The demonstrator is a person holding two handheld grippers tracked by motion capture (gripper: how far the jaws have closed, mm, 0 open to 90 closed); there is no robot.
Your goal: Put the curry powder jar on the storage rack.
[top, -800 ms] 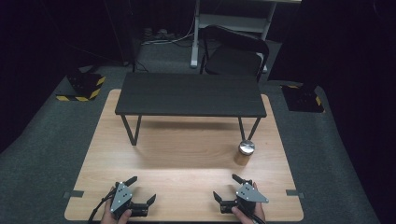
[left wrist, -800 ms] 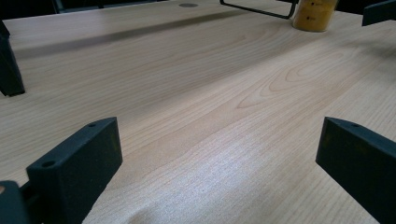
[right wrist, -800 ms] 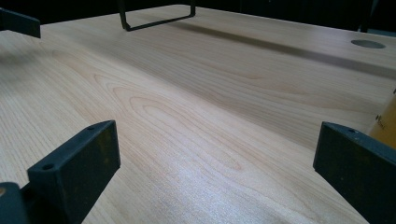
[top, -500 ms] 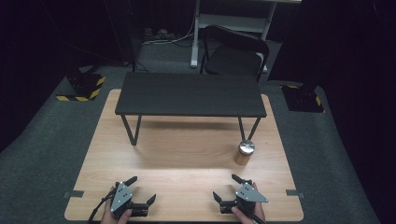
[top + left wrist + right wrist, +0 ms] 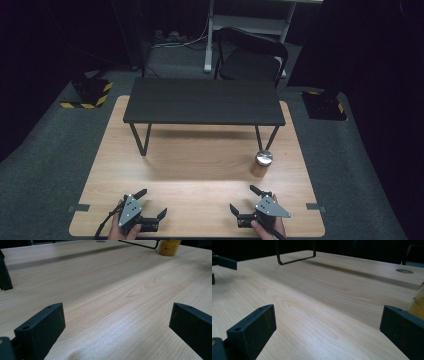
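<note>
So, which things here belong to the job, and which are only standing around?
Job: jar with metal lid, left tool, right tool, both open, on the table.
Around: black shelf, chair, striped blocks.

L gripper [image 5: 150, 204] + R gripper [image 5: 246, 198] low on wooden table [image 5: 200, 165], near front edge, jaws spread wide, nothing btwn. Silver-lidded jar [image 5: 262, 163] upright by black shelf [image 5: 204, 101] R leg, apart from R gripper.
</note>
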